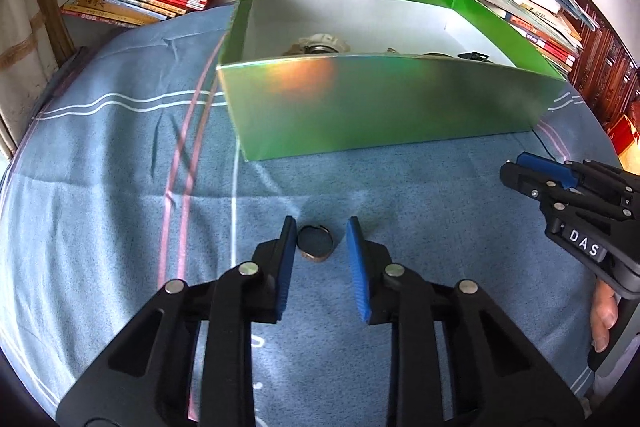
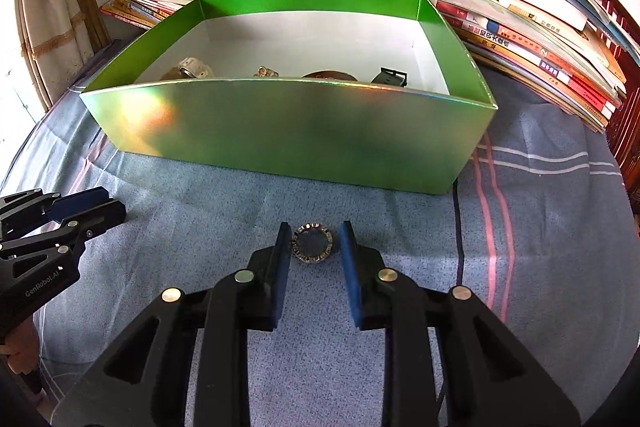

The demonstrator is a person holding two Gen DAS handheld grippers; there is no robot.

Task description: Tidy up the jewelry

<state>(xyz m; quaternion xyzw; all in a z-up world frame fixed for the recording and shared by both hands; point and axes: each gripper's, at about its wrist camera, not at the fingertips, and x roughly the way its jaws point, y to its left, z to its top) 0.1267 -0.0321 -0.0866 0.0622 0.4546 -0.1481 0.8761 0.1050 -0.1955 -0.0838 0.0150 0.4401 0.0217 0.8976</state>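
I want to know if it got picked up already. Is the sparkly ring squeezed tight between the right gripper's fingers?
No, the studded ring lies on the blue cloth between the right gripper's open fingers, with gaps on both sides.

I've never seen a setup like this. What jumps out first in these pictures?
The shiny green box stands on the blue cloth, with a few trinkets showing over its near wall. Before it, each open tool straddles a small ring: the left tool around a plain one, the right tool around a studded one. Stacked books sit behind.
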